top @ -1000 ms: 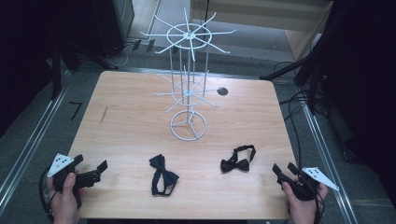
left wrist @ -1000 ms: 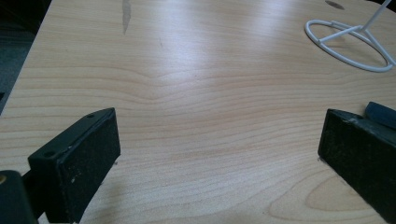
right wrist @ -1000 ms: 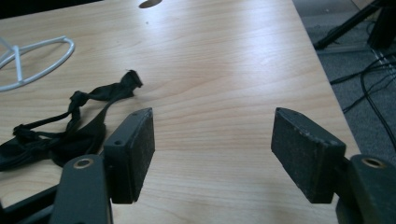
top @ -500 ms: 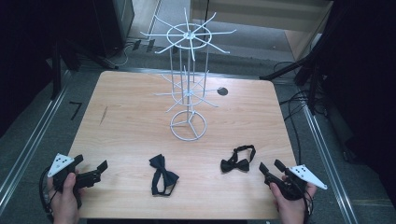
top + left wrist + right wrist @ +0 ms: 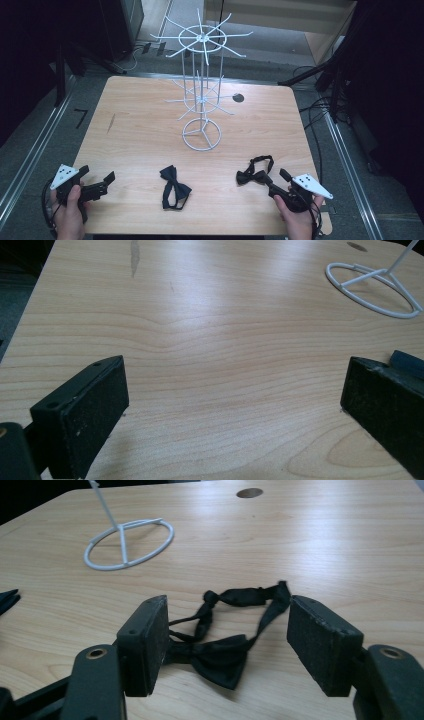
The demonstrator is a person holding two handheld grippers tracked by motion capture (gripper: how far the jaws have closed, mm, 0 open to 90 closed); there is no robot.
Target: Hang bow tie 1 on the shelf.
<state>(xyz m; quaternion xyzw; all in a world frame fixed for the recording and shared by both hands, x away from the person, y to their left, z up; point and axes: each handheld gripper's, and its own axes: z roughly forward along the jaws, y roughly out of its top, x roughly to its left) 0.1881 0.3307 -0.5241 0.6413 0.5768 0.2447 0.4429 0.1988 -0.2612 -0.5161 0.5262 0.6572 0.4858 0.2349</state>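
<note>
While left claw (image 5: 95, 184) sat idle, jaws apart, on surface (image 5: 145, 135), right claw (image 5: 274, 181) slid in from right edge, jaws apart and empty, straddling bow tie (image 5: 220, 652) near front-right; grasp looked imminent.

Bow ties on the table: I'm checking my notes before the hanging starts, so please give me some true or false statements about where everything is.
1. Two bow ties lie on the table. True: one bow tie near the middle, the other bow tie to its right.
2. The right claw is clamped shut on a bow tie. False: its jaws stand open around the right bow tie, pads not pressing it.
3. A bow tie hangs on the wire rack. False: its arms are bare.
4. The left claw is open over bare wood. True.
</note>
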